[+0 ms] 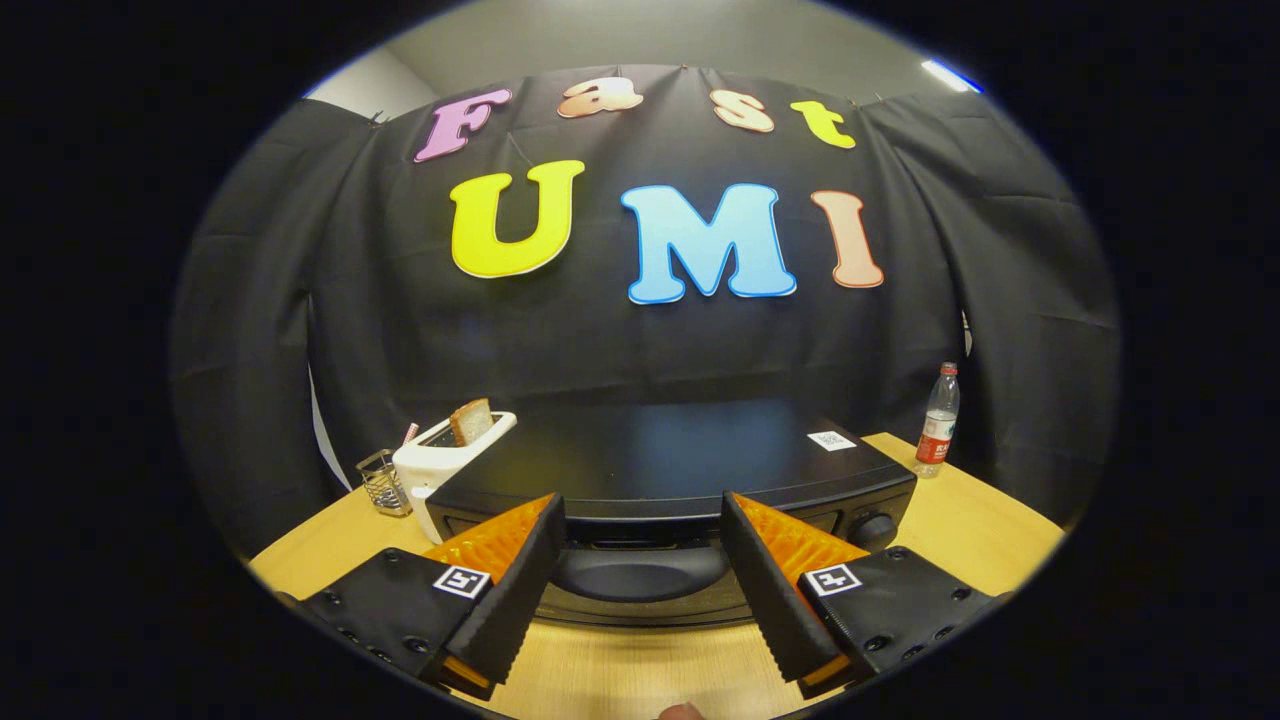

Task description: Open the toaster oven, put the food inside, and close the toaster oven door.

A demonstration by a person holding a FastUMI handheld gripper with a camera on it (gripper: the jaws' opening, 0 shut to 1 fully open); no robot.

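On the pale wooden table, the black toaster oven sits door shut, just ahead of the gripper, whose 2 orange-and-black fingers stand spread apart, holding nothing. A toast slice stands in the white toaster beside it.

The oven is a black, low, wide unit standing on the wooden table, with a flat top bearing a small white sticker near its right rear. Its door is closed; the recessed handle sits at the front centre, between the fingers. A round knob occupies the right front. The bread stands upright in a white toaster touching the oven's left side.
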